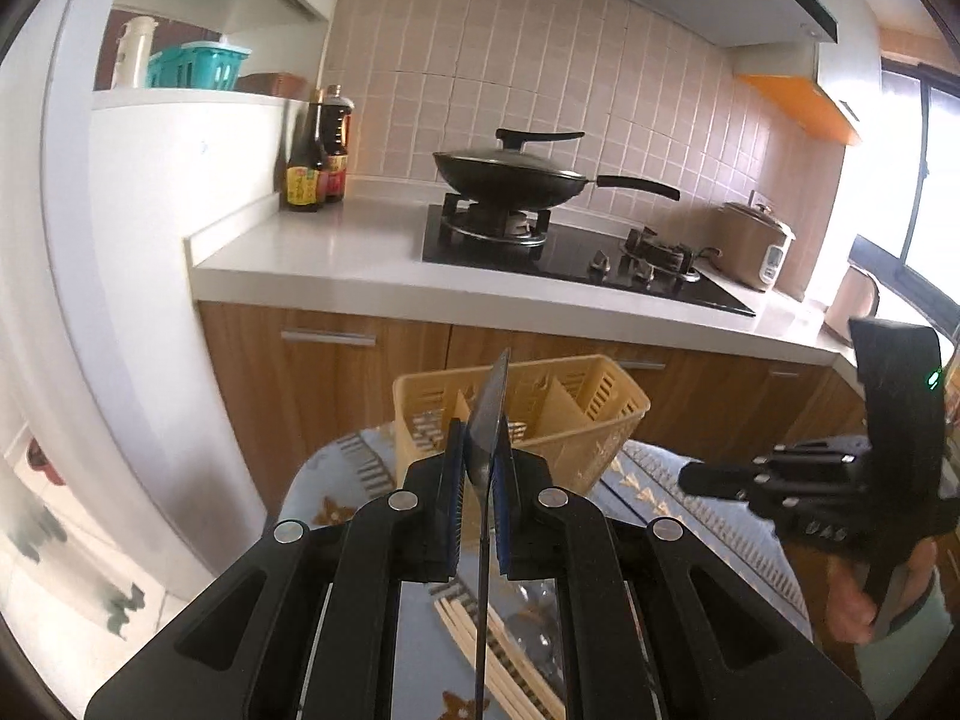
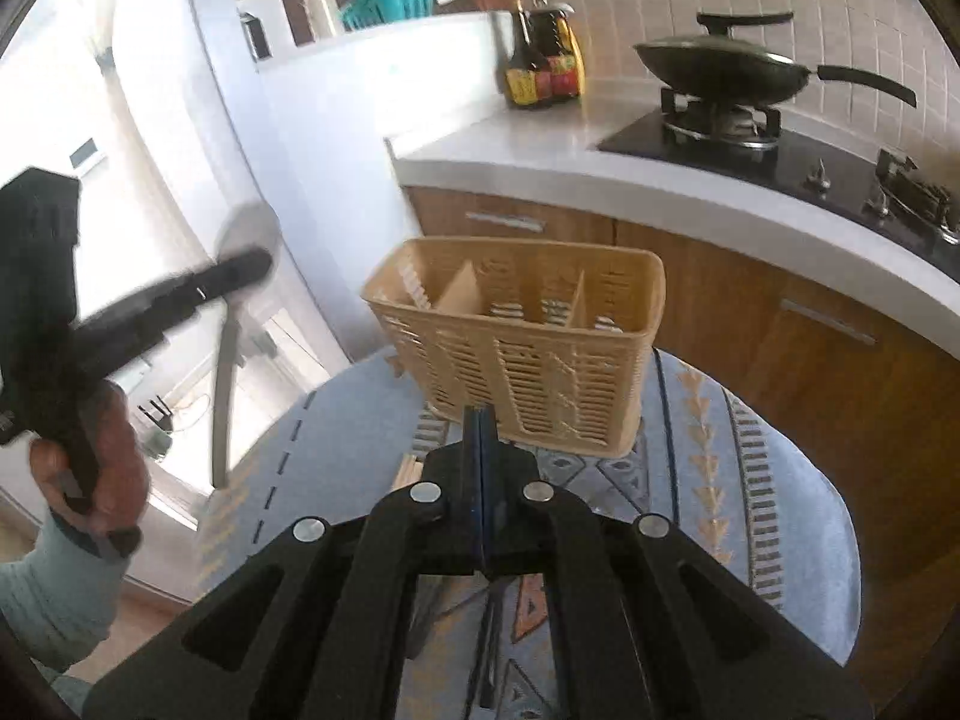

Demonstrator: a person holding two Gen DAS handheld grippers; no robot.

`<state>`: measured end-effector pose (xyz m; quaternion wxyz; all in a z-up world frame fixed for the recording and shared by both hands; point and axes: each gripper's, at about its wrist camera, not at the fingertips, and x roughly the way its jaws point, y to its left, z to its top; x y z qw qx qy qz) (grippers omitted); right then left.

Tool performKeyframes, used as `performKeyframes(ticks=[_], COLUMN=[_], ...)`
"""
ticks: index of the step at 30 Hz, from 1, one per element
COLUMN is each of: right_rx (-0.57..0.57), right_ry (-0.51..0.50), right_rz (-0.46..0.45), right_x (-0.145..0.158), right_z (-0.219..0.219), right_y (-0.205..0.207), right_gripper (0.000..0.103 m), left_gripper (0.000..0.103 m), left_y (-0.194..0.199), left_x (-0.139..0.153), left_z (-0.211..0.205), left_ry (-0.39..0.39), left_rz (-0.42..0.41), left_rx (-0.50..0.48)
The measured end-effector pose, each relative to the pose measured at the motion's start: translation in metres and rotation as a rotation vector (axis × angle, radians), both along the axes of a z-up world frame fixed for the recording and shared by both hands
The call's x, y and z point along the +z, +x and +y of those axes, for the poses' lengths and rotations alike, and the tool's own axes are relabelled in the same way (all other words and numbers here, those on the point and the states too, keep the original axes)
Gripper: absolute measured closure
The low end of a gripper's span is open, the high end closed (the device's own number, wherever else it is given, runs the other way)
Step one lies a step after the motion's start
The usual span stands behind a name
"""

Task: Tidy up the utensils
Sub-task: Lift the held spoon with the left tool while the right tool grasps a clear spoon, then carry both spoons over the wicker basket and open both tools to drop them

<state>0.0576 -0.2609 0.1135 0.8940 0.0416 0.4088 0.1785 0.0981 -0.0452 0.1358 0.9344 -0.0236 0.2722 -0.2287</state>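
Metal spoon (image 1: 486, 450), seen edge-on, sits clamped upright in the left gripper (image 1: 480, 468) just before the tan slotted utensil basket (image 1: 594, 420) on the patterned blue tablecloth (image 2: 780, 510). Right gripper (image 2: 482, 450) is pressed together, empty; chopsticks (image 1: 498, 660) lie below.

No text, brand, number or sign can be read in either view. Two dark sauce bottles (image 1: 317, 156) on the white counter carry yellow and red labels, but their print is too small and blurred to make out. A rice cooker (image 1: 755, 245) near the window has a small pale control panel on its front, and nothing on it is legible.
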Motion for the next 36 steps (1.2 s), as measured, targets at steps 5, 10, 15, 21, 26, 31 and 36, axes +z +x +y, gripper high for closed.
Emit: performKeyframes(ticks=[5,10,15,21,26,31,36], right_rx=[-0.036,-0.164,-0.243,-0.305,-0.26,-0.237,-0.222], right_ry=[-0.056,0.032,0.043,-0.167,-0.322,-0.322,-0.201], right_rz=[0.198,0.47,0.591,0.611,0.601,0.545,0.525], right_x=[-0.054,-0.109,-0.132,-0.133,-0.13,-0.118,-0.111], right_z=[-0.006,-0.032,-0.029,0.0,0.029,0.037,0.028], right_y=[0.008,0.03,0.056,0.071,0.07,0.052,0.018], right_gripper=[0.058,0.055,0.059,0.071,0.081,0.099,0.101], left_gripper=[0.097,0.097,0.097,0.097,0.097,0.097,0.097], left_y=[-0.003,0.006,0.01,0.012,0.015,0.018,0.023], left_x=[-0.012,-0.033,-0.043,-0.054,-0.064,-0.064,-0.055], left_z=[0.003,0.01,0.016,0.022,0.021,0.017,0.013], left_ry=[0.002,-0.01,-0.018,-0.005,0.002,-0.003,-0.041], left_rz=[0.018,0.06,0.075,0.077,0.082,0.08,0.087], left_rx=[-0.007,-0.014,-0.022,-0.034,-0.048,-0.051,-0.056])
